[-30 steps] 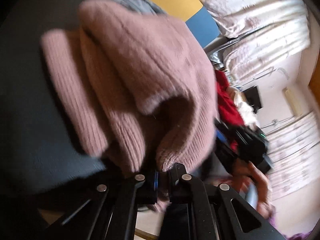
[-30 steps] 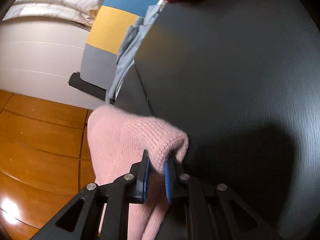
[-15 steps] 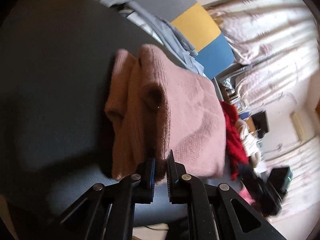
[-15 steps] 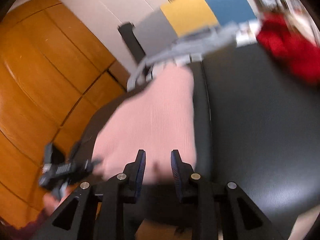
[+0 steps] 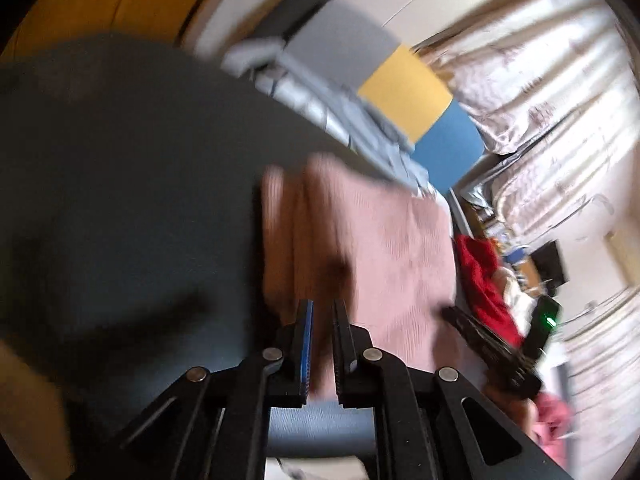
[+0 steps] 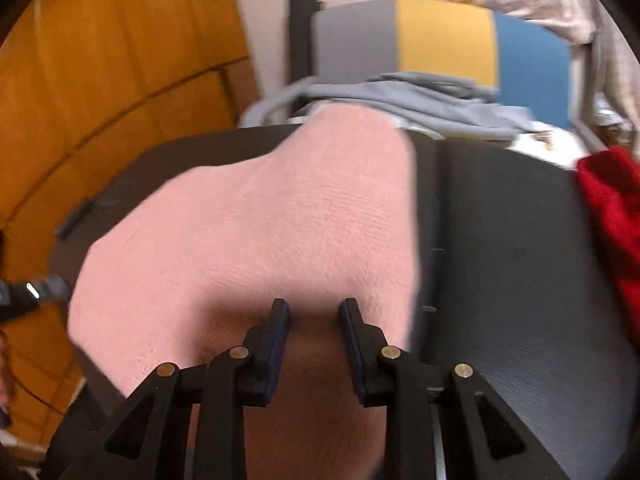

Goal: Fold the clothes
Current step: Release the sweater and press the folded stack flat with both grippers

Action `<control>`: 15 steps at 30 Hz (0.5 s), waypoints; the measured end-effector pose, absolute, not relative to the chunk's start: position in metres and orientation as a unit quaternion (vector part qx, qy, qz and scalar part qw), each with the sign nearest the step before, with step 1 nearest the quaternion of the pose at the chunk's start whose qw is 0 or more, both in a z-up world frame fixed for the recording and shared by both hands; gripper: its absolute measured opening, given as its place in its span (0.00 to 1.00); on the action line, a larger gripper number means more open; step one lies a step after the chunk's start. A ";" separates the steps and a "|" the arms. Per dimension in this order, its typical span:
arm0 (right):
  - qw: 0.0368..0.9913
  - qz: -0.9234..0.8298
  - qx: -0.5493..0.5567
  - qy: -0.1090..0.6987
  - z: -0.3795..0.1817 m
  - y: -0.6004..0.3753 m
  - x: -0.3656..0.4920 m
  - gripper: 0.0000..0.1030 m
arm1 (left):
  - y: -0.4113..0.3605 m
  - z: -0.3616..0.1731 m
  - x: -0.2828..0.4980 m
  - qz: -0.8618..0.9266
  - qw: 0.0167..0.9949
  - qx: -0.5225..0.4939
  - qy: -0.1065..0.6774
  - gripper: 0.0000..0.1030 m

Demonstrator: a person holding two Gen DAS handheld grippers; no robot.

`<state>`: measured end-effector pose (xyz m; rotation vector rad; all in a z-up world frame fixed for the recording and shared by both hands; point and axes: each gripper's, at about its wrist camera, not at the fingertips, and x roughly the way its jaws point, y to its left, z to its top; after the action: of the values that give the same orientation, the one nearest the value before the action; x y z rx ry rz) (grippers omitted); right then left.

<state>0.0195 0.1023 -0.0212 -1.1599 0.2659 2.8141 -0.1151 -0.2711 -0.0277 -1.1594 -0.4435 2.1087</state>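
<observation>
Seen from the left wrist camera, the left gripper (image 5: 321, 307) hovers at the near edge of a folded pink knit sweater (image 5: 372, 248), its two fingers parted only by a narrow gap with pink fabric showing through it; the frame is motion-blurred, and whether the pads pinch any cloth cannot be told. The sweater lies on a dark table (image 5: 120, 184), stretching ahead of this gripper and off to its right, with stacked folds along its left side. Beyond the sweater's far end a grey-blue garment (image 5: 352, 120) is draped beside a chair back (image 5: 404, 96) banded grey, yellow and blue. Further right of the gripper, a red garment (image 5: 484, 280) sits past the sweater's edge, pale curtains (image 5: 560, 92) hang behind, and the other black tool shows low at the right edge.

From the right wrist camera, the right gripper (image 6: 314, 307) stands with its fingers clearly spread, nothing clamped between them, poised over the near part of the pink sweater (image 6: 264, 232). The sweater fills the space ahead and to this gripper's left, lying flat on the dark table (image 6: 512, 260), whose bare top extends to the gripper's right. Straight ahead past the sweater, the grey-blue garment (image 6: 424, 100) rests before the tri-colour chair back (image 6: 444, 48). The red garment (image 6: 612, 216) lies at the far right, well apart from the sweater. Orange wooden panelling (image 6: 100, 60) fills the left.
</observation>
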 end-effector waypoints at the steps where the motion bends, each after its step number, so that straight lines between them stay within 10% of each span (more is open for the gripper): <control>1: 0.033 0.928 -0.360 0.087 -0.012 0.096 0.024 0.29 | -0.265 -0.020 -0.121 0.814 0.346 -0.437 -0.165 0.11; 15: -0.132 0.857 -0.499 -0.017 -0.056 0.023 0.029 0.28 | -0.158 -0.058 -0.105 0.813 0.359 -0.457 -0.025 0.14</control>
<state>0.0291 0.0226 -0.0564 -1.7134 -0.0568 2.9433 -0.1053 -0.1584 -0.0581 -1.1793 -0.0648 2.0981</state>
